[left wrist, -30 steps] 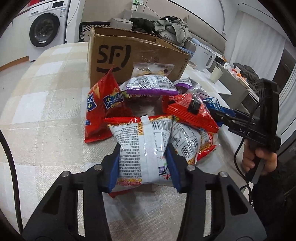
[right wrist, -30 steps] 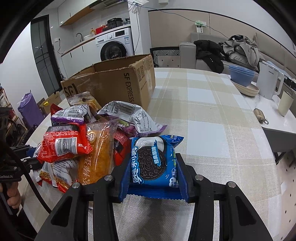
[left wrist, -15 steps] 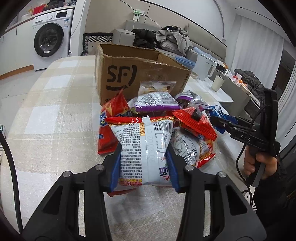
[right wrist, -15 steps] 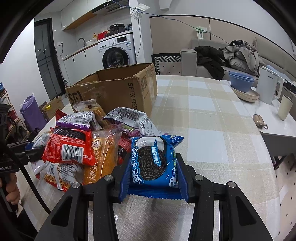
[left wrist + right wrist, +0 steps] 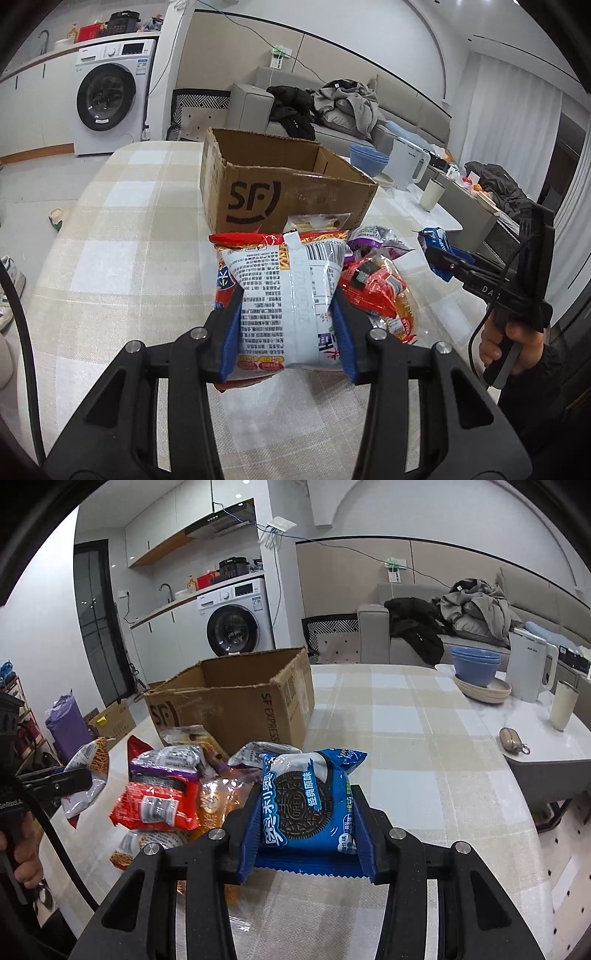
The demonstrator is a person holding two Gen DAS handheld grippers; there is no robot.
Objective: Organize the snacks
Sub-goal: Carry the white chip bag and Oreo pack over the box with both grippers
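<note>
My left gripper is shut on a white and red snack bag, held in the air above the snack pile. My right gripper is shut on a blue Oreo pack, also lifted; it shows at the right of the left wrist view. Behind both stands an open, empty-looking brown SF cardboard box, also in the right wrist view. A pile of snack packs lies in front of it, with a red pack and a purple pack.
The table has a beige checked cloth. At its far right stand blue bowls, a white kettle, a cup and a small pouch. A washing machine and sofa stand behind.
Both grippers have risen with their packs, so the box's open top and more of the room now show. The snack pile has not moved.
</note>
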